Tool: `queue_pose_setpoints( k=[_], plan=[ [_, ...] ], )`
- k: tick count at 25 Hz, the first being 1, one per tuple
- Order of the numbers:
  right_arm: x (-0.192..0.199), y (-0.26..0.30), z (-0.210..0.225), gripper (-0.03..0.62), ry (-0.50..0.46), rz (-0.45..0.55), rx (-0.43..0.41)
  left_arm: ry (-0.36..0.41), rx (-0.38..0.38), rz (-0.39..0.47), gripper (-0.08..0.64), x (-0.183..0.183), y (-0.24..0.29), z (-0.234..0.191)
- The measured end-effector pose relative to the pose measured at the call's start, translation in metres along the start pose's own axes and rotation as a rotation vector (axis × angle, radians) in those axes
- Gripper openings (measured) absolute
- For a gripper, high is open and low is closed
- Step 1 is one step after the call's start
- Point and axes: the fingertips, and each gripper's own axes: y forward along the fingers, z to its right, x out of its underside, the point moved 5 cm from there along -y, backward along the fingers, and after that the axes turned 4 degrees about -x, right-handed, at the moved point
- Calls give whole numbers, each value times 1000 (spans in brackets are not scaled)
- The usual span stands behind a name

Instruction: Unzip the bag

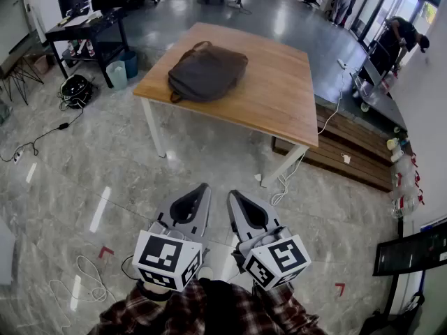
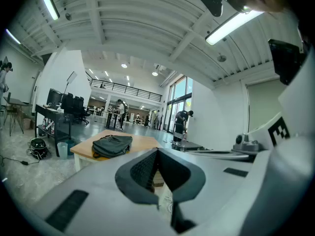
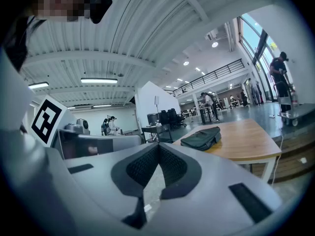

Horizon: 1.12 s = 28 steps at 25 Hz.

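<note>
— How are the left gripper (image 1: 204, 187) and the right gripper (image 1: 231, 194) held?
— Both are held low over the floor (image 1: 105, 180), side by side, jaws pressed together on nothing.
— And the bag (image 1: 207, 72)?
— It is laid flat on the wooden table (image 1: 286, 96), well ahead of both, untouched.

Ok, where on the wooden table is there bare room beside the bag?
The table is bare across its whole right half, from the bag to the right edge. The near left corner is crowded by the bag.
</note>
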Motion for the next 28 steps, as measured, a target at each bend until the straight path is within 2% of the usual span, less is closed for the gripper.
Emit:
queue_pose_setpoints(
  k=[4, 14, 21, 28],
  plan=[
    [2, 46, 19, 9, 3, -8, 14, 0, 14, -10, 6, -3, 34, -40],
    [-30, 188, 53, 9, 9, 21, 67, 41, 77, -17, 6, -48, 118, -155],
    [-29, 248, 79, 9, 42, 2, 131, 32, 120, -52, 6, -54, 164, -204],
    [-29, 303, 141, 9, 68, -19, 166, 23, 136, -92, 6, -50, 238, -240]
  ],
)
